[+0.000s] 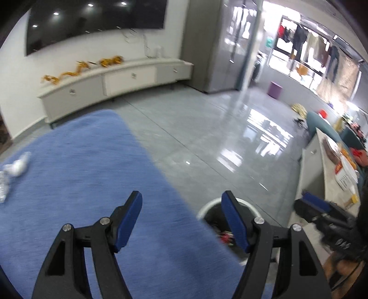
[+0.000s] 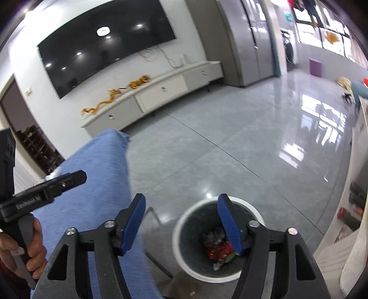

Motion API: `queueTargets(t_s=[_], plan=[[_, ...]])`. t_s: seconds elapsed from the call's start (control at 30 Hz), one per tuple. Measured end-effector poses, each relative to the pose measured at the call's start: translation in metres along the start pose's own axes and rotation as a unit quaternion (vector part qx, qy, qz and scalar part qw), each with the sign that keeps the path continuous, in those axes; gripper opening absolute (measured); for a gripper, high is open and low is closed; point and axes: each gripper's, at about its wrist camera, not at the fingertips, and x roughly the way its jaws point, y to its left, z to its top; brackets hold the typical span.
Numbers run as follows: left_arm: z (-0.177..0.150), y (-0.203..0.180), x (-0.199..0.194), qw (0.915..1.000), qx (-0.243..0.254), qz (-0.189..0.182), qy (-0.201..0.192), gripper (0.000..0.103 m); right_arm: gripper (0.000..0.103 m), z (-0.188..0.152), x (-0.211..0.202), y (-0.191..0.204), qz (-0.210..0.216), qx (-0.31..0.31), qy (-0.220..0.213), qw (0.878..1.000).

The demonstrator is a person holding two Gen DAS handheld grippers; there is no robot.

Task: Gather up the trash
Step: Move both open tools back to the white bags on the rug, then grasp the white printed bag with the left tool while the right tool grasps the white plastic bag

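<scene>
My left gripper [image 1: 181, 195] is open with nothing between its blue pads, above the edge of a blue-covered table [image 1: 80, 172]. Crumpled white paper [image 1: 18, 165] and a clear plastic wrapper [image 1: 3, 186] lie at the table's far left. A white-rimmed bin [image 1: 207, 207] stands on the floor beside the table, partly hidden by my finger. In the right wrist view my right gripper [image 2: 181, 197] is open and empty over that bin [image 2: 181, 220], which holds red and grey wrappers [image 2: 218, 250]. A hand [image 2: 34, 241] holds the left tool at that view's left edge.
A glossy grey tile floor [image 1: 207, 138] stretches ahead. A long white cabinet [image 1: 115, 80] with a yellow ornament stands under a wall TV [image 1: 96, 20]. A purple stool [image 1: 274, 89] is far off. A white counter [image 1: 322, 161] with boxes runs along the right.
</scene>
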Motion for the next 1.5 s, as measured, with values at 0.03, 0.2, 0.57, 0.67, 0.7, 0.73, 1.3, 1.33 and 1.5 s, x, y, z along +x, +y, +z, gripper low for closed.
queueTargets(t_s=[0.03, 0.2, 0.57, 0.67, 0.7, 0.73, 1.3, 1.33, 1.5], plan=[[-0.002, 0.015, -0.009, 0.9999, -0.008, 0.012, -0.006, 0.071, 0.065, 0.002, -0.001, 0.010, 0.004, -0.009, -0.001, 1.000], [-0.012, 0.080, -0.043, 0.9974, -0.028, 0.059, -0.029, 0.072, 0.065, 0.011, -0.002, 0.072, 0.035, -0.061, 0.001, 0.998], [-0.028, 0.266, -0.120, 0.9764, -0.102, 0.174, -0.076, 0.077, 0.065, 0.045, 0.009, 0.218, 0.127, -0.160, 0.002, 0.979], [-0.030, 0.315, -0.129, 0.9691, -0.128, 0.196, -0.077, 0.077, 0.065, 0.059, 0.020, 0.258, 0.162, -0.175, 0.005, 0.971], [-0.030, 0.330, -0.131, 0.9662, -0.137, 0.204, -0.078, 0.077, 0.065, 0.065, 0.026, 0.272, 0.178, -0.173, 0.009, 0.969], [-0.030, 0.345, -0.132, 0.9633, -0.147, 0.210, -0.080, 0.077, 0.065, 0.069, 0.032, 0.282, 0.184, -0.171, 0.009, 0.968], [-0.037, 0.434, -0.045, 0.9610, -0.221, 0.154, -0.061, 0.077, 0.076, 0.043, 0.226, 0.428, 0.220, -0.163, 0.061, 0.960], [-0.039, 0.437, -0.037, 0.9620, -0.222, 0.148, -0.056, 0.077, 0.076, 0.040, 0.240, 0.430, 0.221, -0.156, 0.071, 0.960], [-0.041, 0.444, -0.011, 0.9659, -0.227, 0.120, -0.030, 0.076, 0.071, 0.025, 0.282, 0.436, 0.215, -0.137, 0.105, 0.961]])
